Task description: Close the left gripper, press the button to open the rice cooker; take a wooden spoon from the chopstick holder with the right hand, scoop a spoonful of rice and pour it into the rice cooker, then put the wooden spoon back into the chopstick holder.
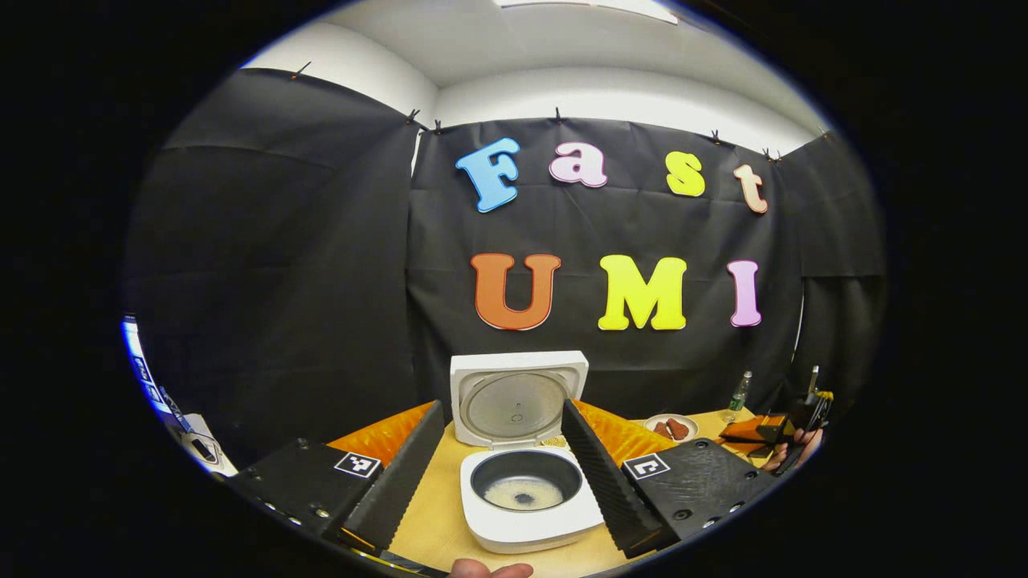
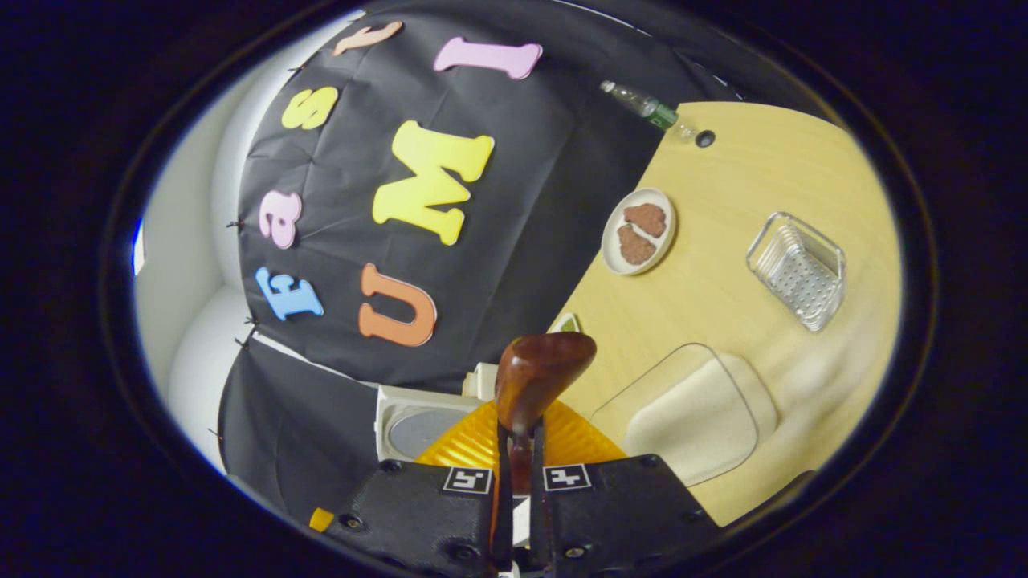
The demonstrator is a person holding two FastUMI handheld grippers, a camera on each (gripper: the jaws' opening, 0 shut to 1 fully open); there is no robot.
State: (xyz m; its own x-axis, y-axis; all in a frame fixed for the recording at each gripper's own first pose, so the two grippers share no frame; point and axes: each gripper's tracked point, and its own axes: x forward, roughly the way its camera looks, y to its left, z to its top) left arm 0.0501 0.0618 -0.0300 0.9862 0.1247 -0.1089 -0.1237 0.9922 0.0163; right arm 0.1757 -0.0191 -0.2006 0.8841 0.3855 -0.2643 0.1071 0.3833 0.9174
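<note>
Right gripper (image 2: 520, 461) clamps wooden spoon (image 2: 536, 373)

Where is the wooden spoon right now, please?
In the right gripper view, the spoon is clamped in the right gripper, bowl up, left of the rice tray.

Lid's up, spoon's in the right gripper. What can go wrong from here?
1. The right gripper clamps the wooden spoon low on its handle; it could twist when scooping from the rice container.
2. The rice cooker sits between the left gripper's open fingers, so the incoming spoon might clip one.
3. The plate lies nearby and could get bumped.
</note>
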